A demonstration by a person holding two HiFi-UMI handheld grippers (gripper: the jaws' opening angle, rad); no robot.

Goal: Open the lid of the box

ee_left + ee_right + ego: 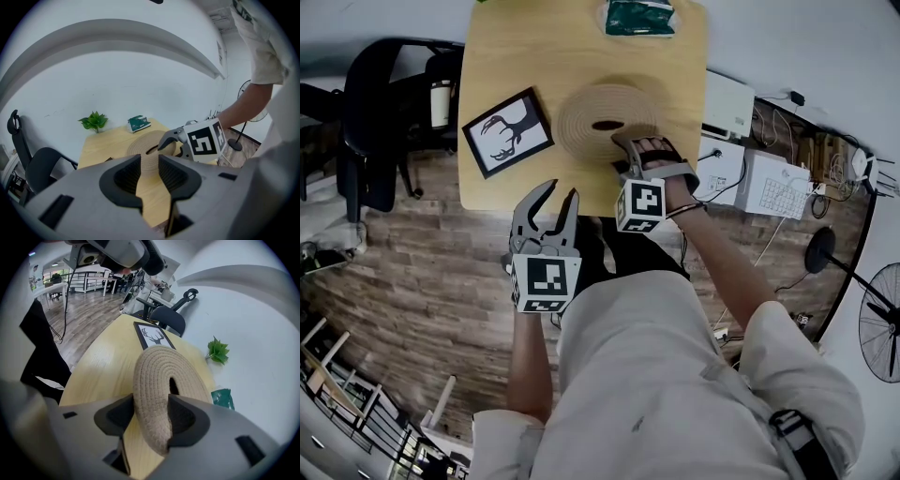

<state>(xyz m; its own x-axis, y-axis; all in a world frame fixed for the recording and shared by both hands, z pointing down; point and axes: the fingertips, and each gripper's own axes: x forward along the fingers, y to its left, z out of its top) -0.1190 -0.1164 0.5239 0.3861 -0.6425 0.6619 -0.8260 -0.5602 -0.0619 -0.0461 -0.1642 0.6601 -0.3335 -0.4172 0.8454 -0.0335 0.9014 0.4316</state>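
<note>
A round woven lid [605, 117] with a dark slot in its middle lies on the wooden table [497, 56]. My right gripper [635, 150] reaches down onto the lid's near right rim. In the right gripper view the thick rim of the lid [157, 380] stands between the two jaws of that gripper [151, 416], and both pads press on it. My left gripper [562, 190] hangs off the table's near edge, apart from the lid, jaws open with nothing between them. In the left gripper view, that gripper [150, 161] points toward the lid [145, 146].
A framed deer picture [507, 132] lies left of the lid. At the table's far edge are a green packet [639, 17] and a small plant [94, 121]. An office chair [384, 112] stands to the left; white boxes and cables [741, 164] sit right.
</note>
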